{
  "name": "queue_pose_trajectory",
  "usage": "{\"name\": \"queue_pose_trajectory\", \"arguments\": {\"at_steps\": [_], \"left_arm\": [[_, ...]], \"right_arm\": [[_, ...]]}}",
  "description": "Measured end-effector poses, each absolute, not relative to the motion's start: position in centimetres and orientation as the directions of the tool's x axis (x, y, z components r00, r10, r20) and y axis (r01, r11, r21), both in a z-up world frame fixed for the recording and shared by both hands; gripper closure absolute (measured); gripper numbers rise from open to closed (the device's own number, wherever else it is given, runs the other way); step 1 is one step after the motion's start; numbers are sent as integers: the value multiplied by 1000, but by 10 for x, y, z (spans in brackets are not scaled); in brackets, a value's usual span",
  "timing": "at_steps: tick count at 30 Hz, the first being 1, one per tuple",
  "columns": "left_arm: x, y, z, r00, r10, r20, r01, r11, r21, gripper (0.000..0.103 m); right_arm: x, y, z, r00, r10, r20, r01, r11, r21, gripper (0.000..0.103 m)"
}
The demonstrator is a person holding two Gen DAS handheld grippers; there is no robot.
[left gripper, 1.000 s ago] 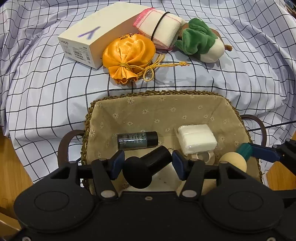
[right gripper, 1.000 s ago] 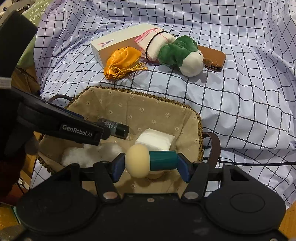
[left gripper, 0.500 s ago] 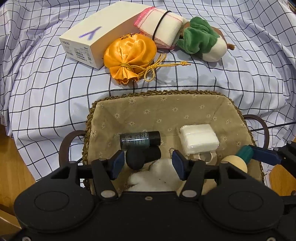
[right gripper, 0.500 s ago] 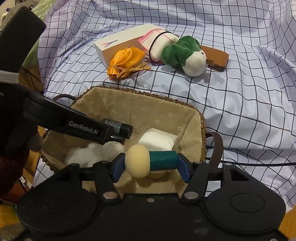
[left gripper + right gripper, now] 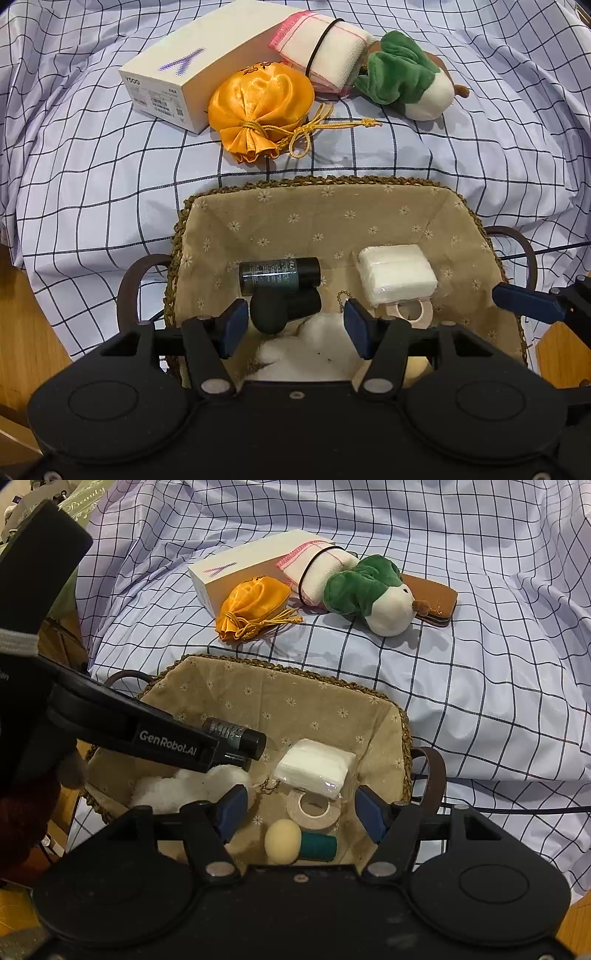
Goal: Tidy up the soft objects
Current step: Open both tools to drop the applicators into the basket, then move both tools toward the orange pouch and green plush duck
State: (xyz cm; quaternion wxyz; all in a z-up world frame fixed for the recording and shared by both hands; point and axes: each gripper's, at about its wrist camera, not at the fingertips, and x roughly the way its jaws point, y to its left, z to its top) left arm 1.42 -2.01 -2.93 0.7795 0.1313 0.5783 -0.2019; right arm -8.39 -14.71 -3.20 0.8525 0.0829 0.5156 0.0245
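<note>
A: Left wrist view: where do things lie?

B: The left gripper point(image 5: 291, 328) hangs over the basket point(image 5: 317, 182), fingers spread, holding nothing. Below lie a dark bottle point(image 5: 279, 275), a black sponge point(image 5: 282, 310), white fluff point(image 5: 314, 349) and a white pack point(image 5: 397, 275).

A: And the right gripper point(image 5: 301, 812)?

B: Fingers spread, empty; a beige sponge point(image 5: 282, 841) and tape roll point(image 5: 314, 808) lie in the basket beneath. The orange pouch point(image 5: 251, 607), rolled towel point(image 5: 321, 572) and green plush point(image 5: 369, 592) sit on the checked cloth point(image 5: 480, 664) beyond, by a box point(image 5: 240, 568).
</note>
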Motion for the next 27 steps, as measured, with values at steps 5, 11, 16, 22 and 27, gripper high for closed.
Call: {"name": "queue_pose_trajectory", "arguments": {"at_steps": [5, 11, 16, 22, 27], "left_arm": [[14, -19, -29, 250, -164, -954, 467, 884, -29, 48], [14, -18, -26, 257, -160, -953, 466, 884, -23, 48], [12, -16, -25, 261, -157, -952, 464, 886, -19, 48], [10, -11, -22, 277, -165, -947, 459, 888, -20, 48], [11, -6, -17, 296, -180, -938, 456, 890, -27, 48]], "right_arm": [[-84, -147, -32, 468, 125, -875, 46, 985, 165, 39], [-83, -148, -31, 471, 122, -874, 48, 985, 164, 39], [-82, -149, -29, 479, 118, -870, 50, 986, 161, 39], [-81, -149, -26, 491, 109, -864, 53, 987, 155, 38], [-78, -148, -22, 499, 94, -862, 55, 989, 140, 37]]}}
